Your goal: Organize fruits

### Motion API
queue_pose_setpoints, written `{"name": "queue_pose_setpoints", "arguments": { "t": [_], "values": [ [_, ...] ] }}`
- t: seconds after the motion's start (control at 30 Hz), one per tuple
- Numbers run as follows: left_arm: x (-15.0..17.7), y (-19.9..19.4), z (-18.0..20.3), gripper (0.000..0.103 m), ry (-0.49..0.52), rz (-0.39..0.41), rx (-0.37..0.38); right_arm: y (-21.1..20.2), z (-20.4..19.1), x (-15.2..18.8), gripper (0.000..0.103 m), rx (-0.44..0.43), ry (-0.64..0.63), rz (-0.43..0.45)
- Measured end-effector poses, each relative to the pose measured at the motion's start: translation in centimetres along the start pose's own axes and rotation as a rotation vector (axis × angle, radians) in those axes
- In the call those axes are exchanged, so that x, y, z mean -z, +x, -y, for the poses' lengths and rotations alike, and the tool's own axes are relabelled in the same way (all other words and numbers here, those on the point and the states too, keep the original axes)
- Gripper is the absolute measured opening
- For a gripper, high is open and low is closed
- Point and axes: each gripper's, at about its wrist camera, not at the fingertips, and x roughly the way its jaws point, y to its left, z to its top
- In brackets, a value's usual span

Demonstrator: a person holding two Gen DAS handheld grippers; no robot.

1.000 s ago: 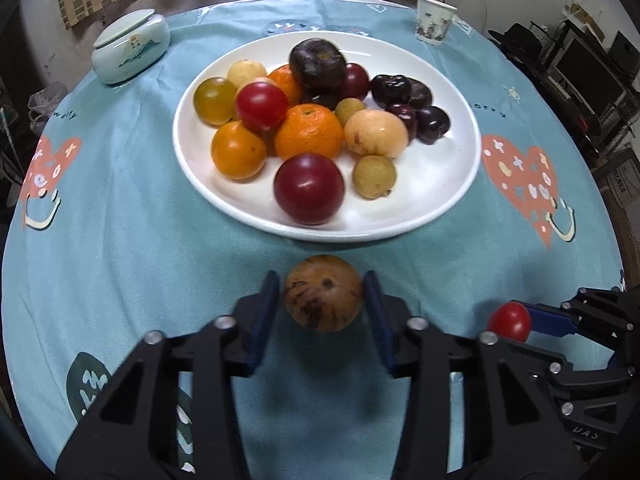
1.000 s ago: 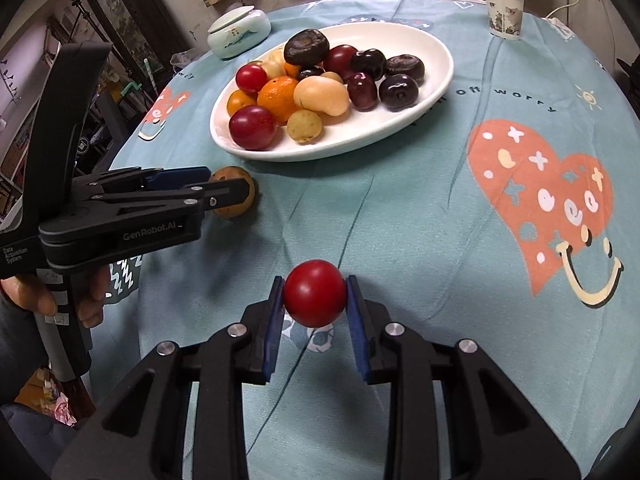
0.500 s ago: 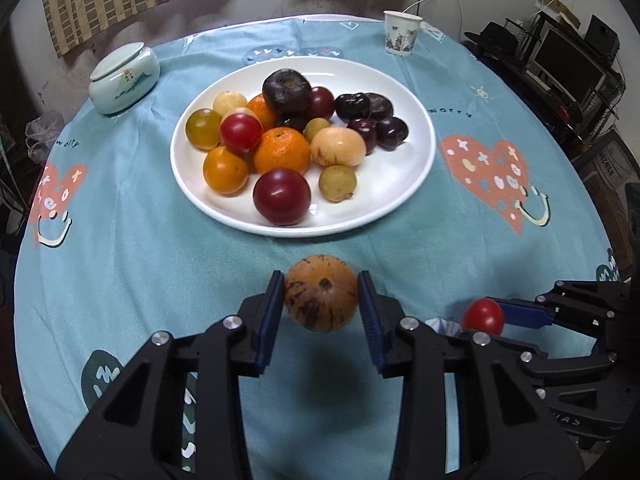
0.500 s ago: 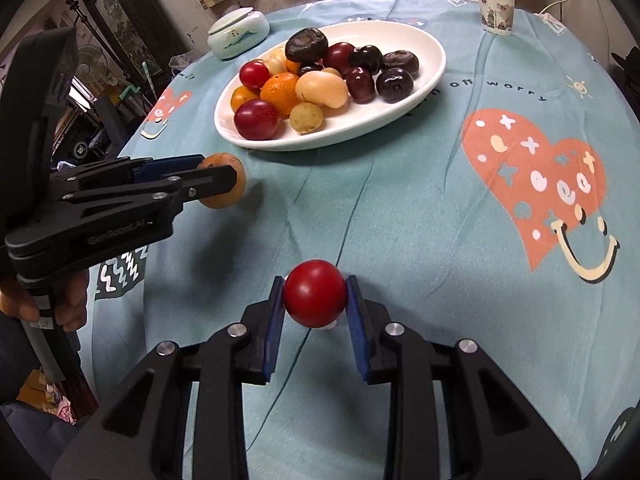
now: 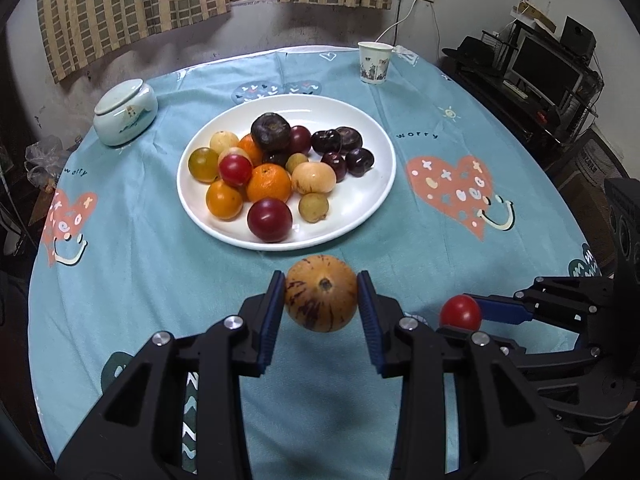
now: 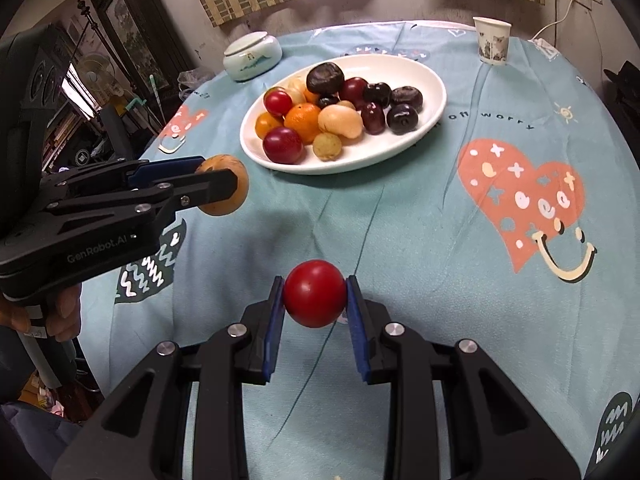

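Note:
My left gripper (image 5: 321, 300) is shut on a tan, purple-streaked round fruit (image 5: 321, 298) and holds it above the cloth, in front of the white plate (image 5: 360, 208). It also shows in the right wrist view (image 6: 224, 190). My right gripper (image 6: 315, 294) is shut on a red tomato (image 6: 315, 293), held above the cloth to the right of the left gripper; the tomato also shows in the left wrist view (image 5: 460, 313). The plate (image 6: 424, 128) holds several oranges, plums, red tomatoes and yellowish fruits.
A lidded pale ceramic jar (image 5: 125, 114) stands at the back left and a paper cup (image 5: 374, 62) at the back right of the round table with its teal cloth (image 5: 140, 260). Shelves with a monitor (image 5: 548, 70) lie beyond the right edge.
Both grippers have risen and drawn back from the plate, each still holding its fruit; the plate looks smaller and farther, and the wall and curtains have come into view.

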Motion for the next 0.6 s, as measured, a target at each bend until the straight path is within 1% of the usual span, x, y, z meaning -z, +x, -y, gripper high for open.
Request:
{"name": "queue_pose_setpoints", "arguments": {
  "t": [0.2, 0.3, 0.43, 0.53, 0.6],
  "values": [
    [-0.1, -0.5, -0.2, 0.037, 0.002, 0.003, -0.009, -0.3, -0.5, 0.4, 0.030, -0.011, 0.001, 0.003],
    [0.2, -0.4, -0.7, 0.037, -0.007, -0.001, -0.043, -0.1, -1.0, 0.7, 0.030, -0.024, -0.004, -0.011],
    [1.6, 0.6, -1.7, 0.037, -0.033, -0.054, -0.083, 1.1, -2.5, 1.6, 0.030, -0.042, -0.042, -0.053],
    [3.1, 1.3, -2.0, 0.037, -0.040, -0.101, -0.091, 1.9, -3.6, 2.4, 0.030, -0.061, -0.059, -0.082],
    [3.8, 1.5, -2.1, 0.037, -0.042, -0.116, -0.091, 2.2, -3.9, 2.5, 0.030, -0.058, -0.073, -0.090]
  ]
}}
